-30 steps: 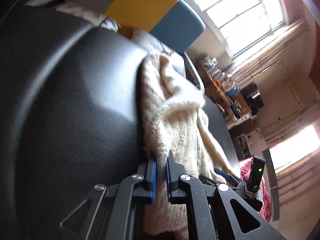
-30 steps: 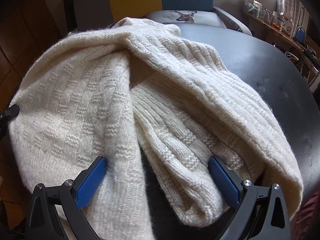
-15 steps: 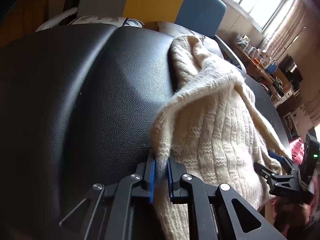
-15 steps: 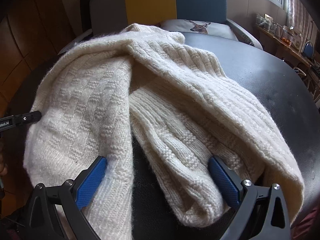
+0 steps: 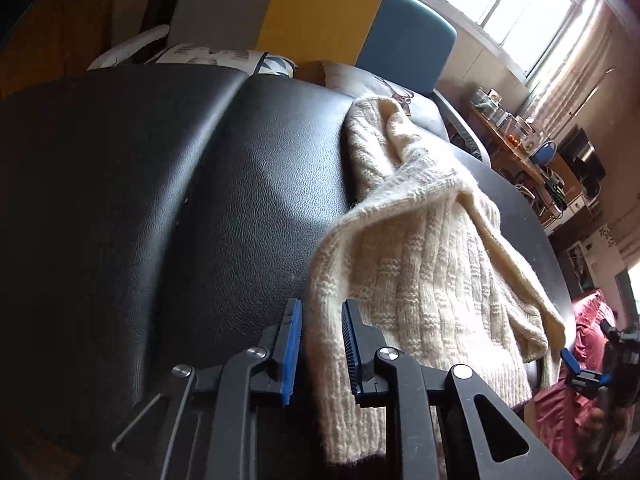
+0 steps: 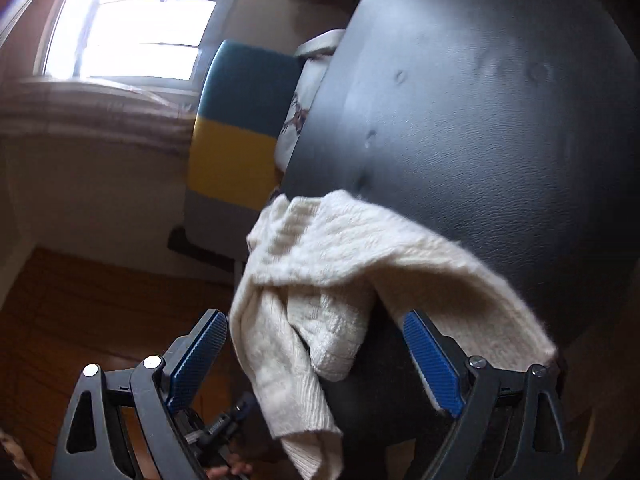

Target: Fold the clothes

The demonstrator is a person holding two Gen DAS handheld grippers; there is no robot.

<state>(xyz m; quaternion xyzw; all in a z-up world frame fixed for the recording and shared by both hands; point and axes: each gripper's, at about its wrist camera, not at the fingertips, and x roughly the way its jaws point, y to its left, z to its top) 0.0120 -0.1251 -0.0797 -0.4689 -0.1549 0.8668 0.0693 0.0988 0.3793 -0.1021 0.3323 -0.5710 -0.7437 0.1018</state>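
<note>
Left gripper (image 5: 320,344) jaws parted, straddling cream sweater (image 5: 432,280) lying along black leather surface (image 5: 160,220) near edge; right gripper (image 6: 316,360) gaping wide, holding nothing.

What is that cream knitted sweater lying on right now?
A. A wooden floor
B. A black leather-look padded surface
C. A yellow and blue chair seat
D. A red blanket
B: the cream sweater is spread over the black padded surface, with one edge hanging off it between the parted pads of the left gripper.
</note>
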